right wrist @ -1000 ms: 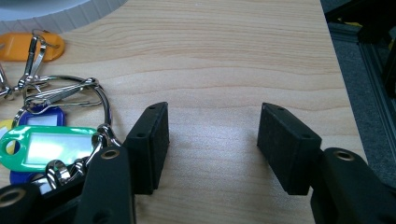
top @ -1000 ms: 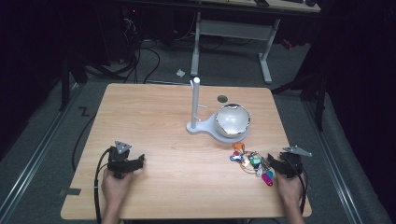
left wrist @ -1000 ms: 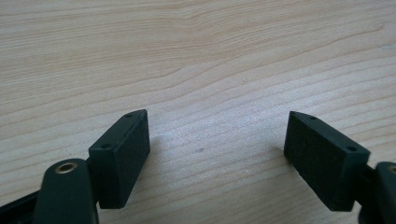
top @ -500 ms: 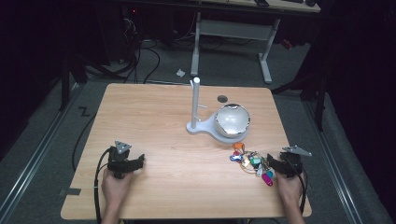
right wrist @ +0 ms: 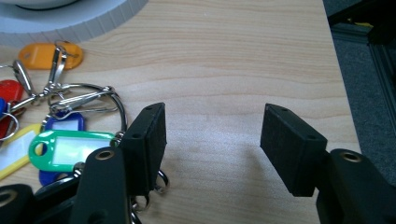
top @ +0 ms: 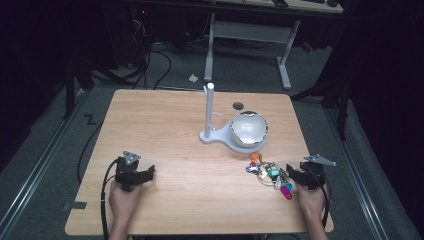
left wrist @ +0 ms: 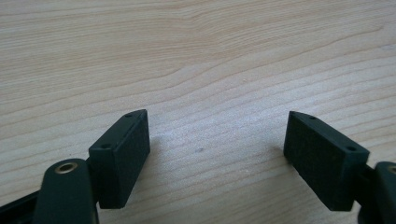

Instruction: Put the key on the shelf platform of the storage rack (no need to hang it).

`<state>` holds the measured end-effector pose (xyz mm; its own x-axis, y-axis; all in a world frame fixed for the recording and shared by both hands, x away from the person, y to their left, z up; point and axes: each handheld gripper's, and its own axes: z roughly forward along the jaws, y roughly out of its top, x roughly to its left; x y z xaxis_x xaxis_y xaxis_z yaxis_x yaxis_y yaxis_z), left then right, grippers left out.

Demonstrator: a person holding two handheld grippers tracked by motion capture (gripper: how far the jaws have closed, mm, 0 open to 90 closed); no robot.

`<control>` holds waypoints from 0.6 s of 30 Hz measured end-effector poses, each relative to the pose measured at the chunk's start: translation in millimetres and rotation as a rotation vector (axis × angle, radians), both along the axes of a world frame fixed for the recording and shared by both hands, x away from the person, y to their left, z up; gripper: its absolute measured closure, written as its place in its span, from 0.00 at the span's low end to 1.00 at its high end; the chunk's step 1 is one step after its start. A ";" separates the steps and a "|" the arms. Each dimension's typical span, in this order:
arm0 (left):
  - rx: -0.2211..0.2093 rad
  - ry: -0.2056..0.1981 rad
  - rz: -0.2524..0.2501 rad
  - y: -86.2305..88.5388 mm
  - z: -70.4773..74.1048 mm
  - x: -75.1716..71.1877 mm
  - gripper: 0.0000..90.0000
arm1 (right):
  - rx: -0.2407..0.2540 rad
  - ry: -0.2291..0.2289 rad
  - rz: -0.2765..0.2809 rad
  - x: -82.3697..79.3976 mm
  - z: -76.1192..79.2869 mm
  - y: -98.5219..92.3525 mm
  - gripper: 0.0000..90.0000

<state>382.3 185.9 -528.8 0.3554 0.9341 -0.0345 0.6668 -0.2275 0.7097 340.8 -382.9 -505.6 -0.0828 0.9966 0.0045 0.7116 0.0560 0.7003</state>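
Note:
A bunch of coloured key tags on metal rings lies on the wooden table, front right, just ahead of a white stand with an upright post and a white bowl-like dish. My right gripper rests on the table beside the bunch, open; in the right gripper view its jaws span bare wood, with the green tag, orange tag and rings just left of the left jaw. My left gripper sits front left, open over bare wood.
A small dark hole marks the table near its far edge. The table's right edge runs close beside my right gripper, with dark floor beyond. A desk frame and cables stand behind the table.

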 end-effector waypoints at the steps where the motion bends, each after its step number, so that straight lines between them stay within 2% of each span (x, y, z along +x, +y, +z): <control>1: 0.000 0.000 0.000 0.0 0.0 0.0 0.26 | -0.005 -0.006 0.005 -0.7 1.6 -0.1 0.46; 14: 0.000 0.000 0.001 -0.1 0.0 0.0 0.25 | 0.031 -0.045 0.043 -13.9 15.3 5.8 0.47; 18: 0.000 0.000 0.001 -0.1 -0.1 0.0 0.25 | 0.035 -0.059 0.076 -17.5 20.9 12.9 0.48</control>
<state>382.3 185.7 -528.9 0.3543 0.9345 -0.0349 0.6668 -0.2263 0.7100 323.3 -370.0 -484.7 -0.1592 0.9867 0.0325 0.6638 0.0826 0.7433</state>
